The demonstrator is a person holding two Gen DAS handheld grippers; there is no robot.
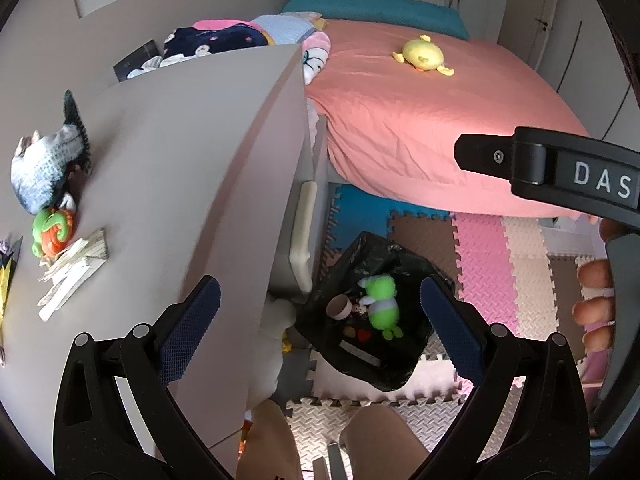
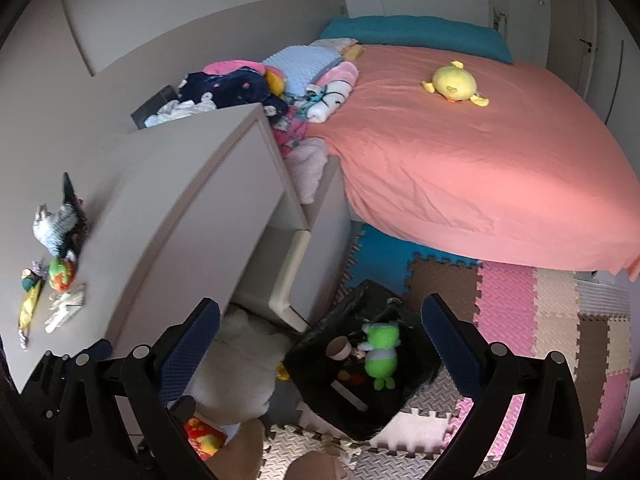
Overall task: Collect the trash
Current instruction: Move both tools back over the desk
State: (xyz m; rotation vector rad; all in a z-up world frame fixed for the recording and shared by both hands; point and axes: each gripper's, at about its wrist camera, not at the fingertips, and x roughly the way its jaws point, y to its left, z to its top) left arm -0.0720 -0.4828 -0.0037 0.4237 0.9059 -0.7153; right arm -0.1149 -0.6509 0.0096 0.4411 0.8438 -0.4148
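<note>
**Hidden and cut-off items**

Small things deep in the bin bag (image 1: pixel 372 344) too dim to identify. Yellow wrapper (image 1: pixel 5 280) cut by left frame edge. White plush (image 2: pixel 236 364) partly hidden behind the right gripper's finger (image 2: pixel 192 344).

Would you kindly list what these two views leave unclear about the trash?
- Small items low in the black trash bag: too small and dark, both views.
- Yellow wrapper on the desk: cut off by the left wrist view's edge; blurred in the right wrist view.
- Crumpled paper: print unreadable.
</note>
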